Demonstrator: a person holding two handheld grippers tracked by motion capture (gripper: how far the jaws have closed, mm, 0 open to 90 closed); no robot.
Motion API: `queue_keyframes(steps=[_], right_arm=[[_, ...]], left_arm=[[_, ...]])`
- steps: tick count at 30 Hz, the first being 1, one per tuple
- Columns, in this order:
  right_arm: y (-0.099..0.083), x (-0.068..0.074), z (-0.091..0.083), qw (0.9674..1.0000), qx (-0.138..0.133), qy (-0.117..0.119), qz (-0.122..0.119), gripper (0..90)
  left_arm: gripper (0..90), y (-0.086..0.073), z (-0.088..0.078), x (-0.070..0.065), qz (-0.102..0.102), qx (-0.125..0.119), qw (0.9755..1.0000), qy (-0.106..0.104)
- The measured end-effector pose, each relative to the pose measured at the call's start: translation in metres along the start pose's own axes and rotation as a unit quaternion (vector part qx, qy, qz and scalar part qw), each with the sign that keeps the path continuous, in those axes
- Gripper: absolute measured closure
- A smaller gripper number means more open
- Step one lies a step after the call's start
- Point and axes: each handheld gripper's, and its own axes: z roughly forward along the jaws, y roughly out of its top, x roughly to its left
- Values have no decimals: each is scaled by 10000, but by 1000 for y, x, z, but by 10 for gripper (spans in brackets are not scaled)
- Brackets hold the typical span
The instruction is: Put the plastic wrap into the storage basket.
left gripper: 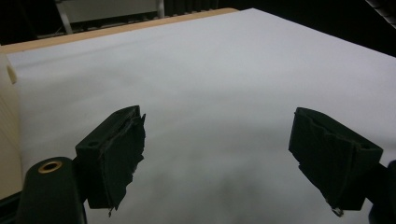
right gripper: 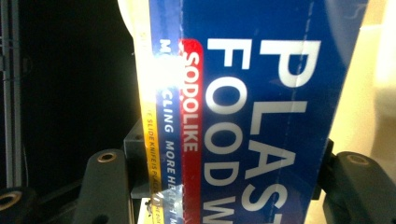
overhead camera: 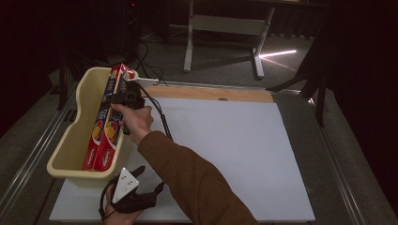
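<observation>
A cream plastic bin (overhead camera: 70,140) sits at the left edge of the table, on the corner of a white sheet (overhead camera: 234,150) that covers most of the tabletop. A strip of bare wood (overhead camera: 211,93) shows along the far edge of the sheet.

Inside the bin, two long plastic food wrap boxes lie side by side, tilted, with near ends low in the bin and far ends raised above the far rim. The left box (overhead camera: 96,126) is red on its visible face. The right box (overhead camera: 112,124) shows fruit graphics near its lower end.

The right gripper (overhead camera: 127,96) is held by the right hand (overhead camera: 136,119), whose brown sleeve (overhead camera: 197,183) crosses from the bottom of the high view. In the right gripper view, the blue face of the box (right gripper: 261,107), printed "SODOLIKE" and "PLASTIC FOOD W...", stands between the two black jaws, which press against its sides. The jaws are closed on the box.

The left gripper (overhead camera: 141,194) rests at the near left edge of the table, just in front of the bin, with its grey three-cornered plate (overhead camera: 125,183) facing up. In the left gripper view, the jaws stand wide apart over the white sheet, with nothing between them. The cream wall of the bin (left gripper: 8,140) shows at the left edge of that view.
</observation>
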Motion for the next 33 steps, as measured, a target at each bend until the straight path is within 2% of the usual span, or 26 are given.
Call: queue_keyframes(steps=[4,10,15,16,17,18,19,20,21,22,23,25,26,27,29,30,33], right_arm=[[0,-2,0,9999,14,-99,95,393],[-1,-2,-1,9997,-16,-228,85,387],[-3,0,-3,9985,64,-548,-46,336],[-3,0,-3,9985,64,-548,-46,336],[-4,1,-8,9993,28,-365,-85,359],[-4,1,-8,9993,28,-365,-85,359],[-5,6,-16,9990,-9,-342,-289,364],[-5,6,-16,9990,-9,-342,-289,364],[-6,8,-20,9986,-31,-313,-434,366],[-8,9,-29,9965,25,-267,-787,370],[-8,9,-29,9965,25,-267,-787,370],[-11,6,-41,9928,1,-202,-1181,376],[-15,0,-53,9848,8,-380,-1695,375],[-15,0,-53,9848,8,-380,-1695,375],[-21,-7,-67,9723,-66,-557,-2270,368],[-30,-18,-81,9533,-273,-804,-2899,344],[-47,-38,-105,9204,-516,-1216,-3679,328]], left_arm=[[179,0,-1,0,13,-11,10000,16],[179,0,-1,0,18,-12,10000,29],[179,0,-1,0,22,-6,10000,38],[179,0,-1,0,22,-6,10000,38],[179,0,0,0,19,-6,10000,40],[179,0,0,0,19,-6,10000,40],[179,0,0,0,24,-4,10000,45],[179,0,0,0,26,2,10000,48],[179,0,0,0,31,1,10000,53],[179,0,0,0,33,-6,10000,70],[179,0,0,0,33,-6,10000,70],[179,0,0,0,36,8,10000,83],[179,0,0,0,42,17,9999,94],[179,0,0,0,42,17,9999,94],[179,-1,1,0,40,10,9999,109],[179,-1,1,0,48,14,9999,115],[179,-1,2,0,39,36,9999,126]])
